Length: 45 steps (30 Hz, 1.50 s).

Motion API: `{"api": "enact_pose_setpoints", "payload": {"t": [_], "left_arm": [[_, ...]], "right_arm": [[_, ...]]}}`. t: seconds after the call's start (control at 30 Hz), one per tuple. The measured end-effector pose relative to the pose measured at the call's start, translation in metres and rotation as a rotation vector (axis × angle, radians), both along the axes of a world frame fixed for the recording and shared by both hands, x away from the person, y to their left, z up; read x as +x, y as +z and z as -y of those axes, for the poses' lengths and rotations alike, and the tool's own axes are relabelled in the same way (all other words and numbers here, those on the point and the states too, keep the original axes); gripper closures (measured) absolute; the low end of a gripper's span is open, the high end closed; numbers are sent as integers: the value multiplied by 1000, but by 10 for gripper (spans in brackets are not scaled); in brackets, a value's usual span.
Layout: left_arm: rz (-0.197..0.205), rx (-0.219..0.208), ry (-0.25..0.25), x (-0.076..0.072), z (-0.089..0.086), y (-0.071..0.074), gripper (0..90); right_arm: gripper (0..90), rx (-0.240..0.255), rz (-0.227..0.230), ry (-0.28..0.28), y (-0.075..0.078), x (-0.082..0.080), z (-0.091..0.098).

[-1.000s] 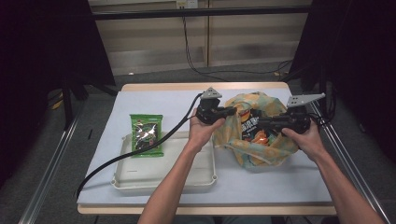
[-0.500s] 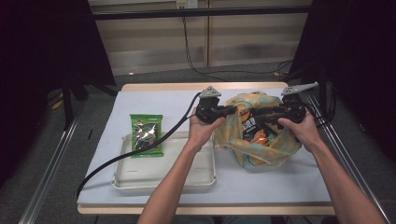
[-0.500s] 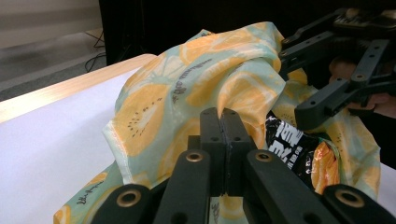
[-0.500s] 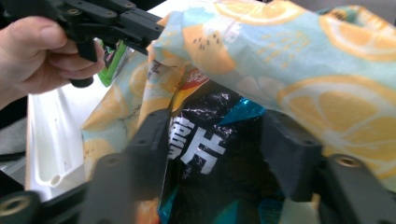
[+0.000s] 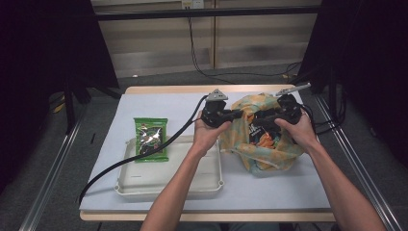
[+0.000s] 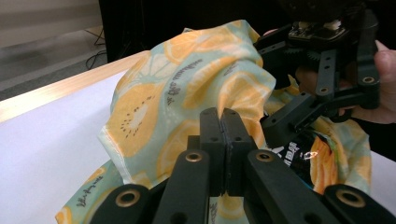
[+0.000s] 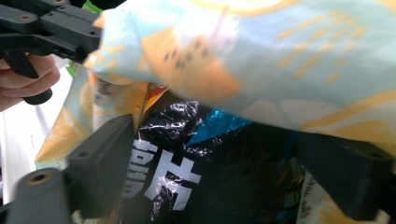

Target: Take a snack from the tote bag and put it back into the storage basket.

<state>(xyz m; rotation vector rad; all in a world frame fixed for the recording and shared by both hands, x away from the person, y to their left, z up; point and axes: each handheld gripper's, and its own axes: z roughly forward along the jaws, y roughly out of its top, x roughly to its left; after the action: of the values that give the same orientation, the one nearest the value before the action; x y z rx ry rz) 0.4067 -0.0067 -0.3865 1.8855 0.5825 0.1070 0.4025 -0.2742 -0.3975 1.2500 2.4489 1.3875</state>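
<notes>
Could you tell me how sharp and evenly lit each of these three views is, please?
High view: sharp, the white table bright against dark surroundings. Left gripper view: crisp on the fruit-print bag and the left gripper. Right gripper view: blurred, with soft jaws and glare on the black snack packet.

White table [image 5: 159, 103], tray [image 5: 168, 185], fruit-print bag [image 5: 269, 144]

High view: even overhead light on the white surface [image 5: 269, 187], surroundings dark, shadows soft and short, focus adequate. Left gripper view: sharp, mild sheen on the fruit-print bag [image 6: 187, 79]. Right gripper view: strong blur throughout, overexposed fabric at top, glare spots on the black snack packet [image 7: 196, 154].
</notes>
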Motion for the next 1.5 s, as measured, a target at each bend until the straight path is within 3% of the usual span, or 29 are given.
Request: {"api": "enact_pose_setpoints", "payload": {"t": [0.03,0.2,0.33,0.47,0.73,0.9,1.07,1.2,1.33,1.37,1.43,1.5], "left_arm": [[1,-2,-1,0,0,0,891],[3,-21,5,0,-1,3,893],[8,-23,10,1,-3,6,895],[15,-42,17,2,-3,8,898],[8,-56,64,5,-6,11,900],[2,-21,95,7,-5,7,900],[4,-4,116,9,-6,0,900],[-17,15,130,12,-8,0,900],[-3,31,145,11,-9,3,900],[-12,23,142,12,-10,2,900],[-12,50,163,13,-11,0,900],[-34,39,156,15,-12,-2,900]], "right_arm": [[176,-5,9,2,0,0,-2],[586,7,81,46,7,-9,-10],[720,-17,107,56,10,-19,-12],[851,0,129,67,14,-27,-10],[888,6,182,92,20,-48,-7],[889,5,210,110,22,-60,-5],[892,32,247,84,27,-69,8],[895,42,267,73,32,-72,18],[897,85,291,52,38,-74,28],[897,97,297,43,39,-75,31],[897,105,302,41,39,-75,34],[897,99,306,43,39,-77,34]]}}
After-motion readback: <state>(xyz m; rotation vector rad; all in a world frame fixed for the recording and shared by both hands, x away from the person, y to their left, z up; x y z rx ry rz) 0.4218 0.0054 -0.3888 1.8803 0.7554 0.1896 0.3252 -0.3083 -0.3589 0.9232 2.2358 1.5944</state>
